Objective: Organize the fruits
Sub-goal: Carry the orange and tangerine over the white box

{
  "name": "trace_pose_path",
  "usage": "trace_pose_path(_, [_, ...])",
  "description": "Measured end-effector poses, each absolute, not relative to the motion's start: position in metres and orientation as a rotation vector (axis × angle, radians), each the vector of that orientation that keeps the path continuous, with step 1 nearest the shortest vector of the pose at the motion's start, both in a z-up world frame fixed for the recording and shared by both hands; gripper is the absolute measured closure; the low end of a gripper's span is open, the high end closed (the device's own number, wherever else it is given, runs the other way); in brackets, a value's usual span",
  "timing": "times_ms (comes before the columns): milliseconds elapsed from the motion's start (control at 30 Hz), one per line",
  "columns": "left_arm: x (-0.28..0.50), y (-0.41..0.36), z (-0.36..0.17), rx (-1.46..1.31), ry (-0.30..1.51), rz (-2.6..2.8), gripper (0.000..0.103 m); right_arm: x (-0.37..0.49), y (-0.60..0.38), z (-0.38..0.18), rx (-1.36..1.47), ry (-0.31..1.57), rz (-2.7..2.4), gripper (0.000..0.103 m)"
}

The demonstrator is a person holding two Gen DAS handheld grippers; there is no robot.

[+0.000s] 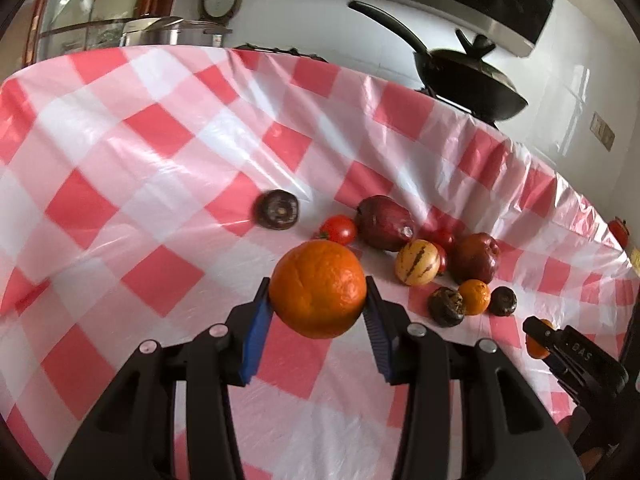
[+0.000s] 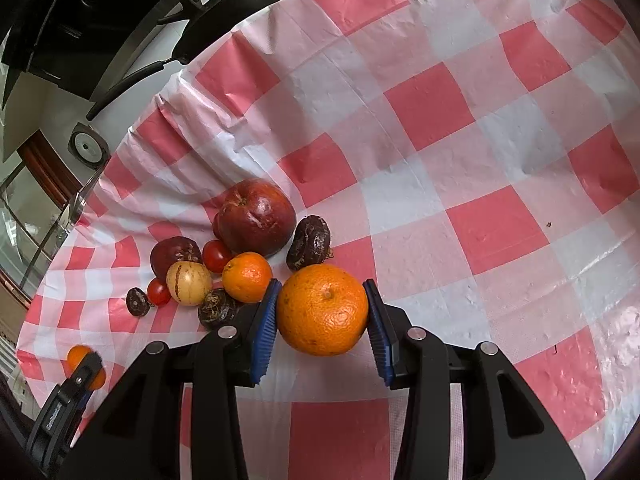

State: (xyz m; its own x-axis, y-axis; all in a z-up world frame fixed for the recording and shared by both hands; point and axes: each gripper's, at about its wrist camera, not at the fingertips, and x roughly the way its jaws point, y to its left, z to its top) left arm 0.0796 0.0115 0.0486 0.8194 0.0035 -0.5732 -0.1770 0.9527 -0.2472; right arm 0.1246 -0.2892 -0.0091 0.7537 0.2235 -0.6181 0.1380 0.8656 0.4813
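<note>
Both jaws grip an orange [image 1: 318, 288] each [image 2: 322, 309] — checked cloth [image 2: 460, 168] beyond lies bare to its edge.

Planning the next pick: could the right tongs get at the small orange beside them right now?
Probably not: the right tongs are shut on a big orange, though the small orange sits unblocked.

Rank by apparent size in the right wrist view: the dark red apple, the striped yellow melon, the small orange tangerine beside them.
1. Dark red apple, clearly largest.
2. Small orange tangerine and striped yellow melon: too alike to rank.
</note>
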Motion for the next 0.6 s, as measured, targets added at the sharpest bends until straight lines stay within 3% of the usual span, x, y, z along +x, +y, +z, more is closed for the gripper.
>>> trace_pose_path(600, [-0.045, 0.072, 0.066, -0.312, 0.575, 0.171, 0.059, 0.119, -0.288, -0.005, 0.537, 0.717, 0.115, 0.062])
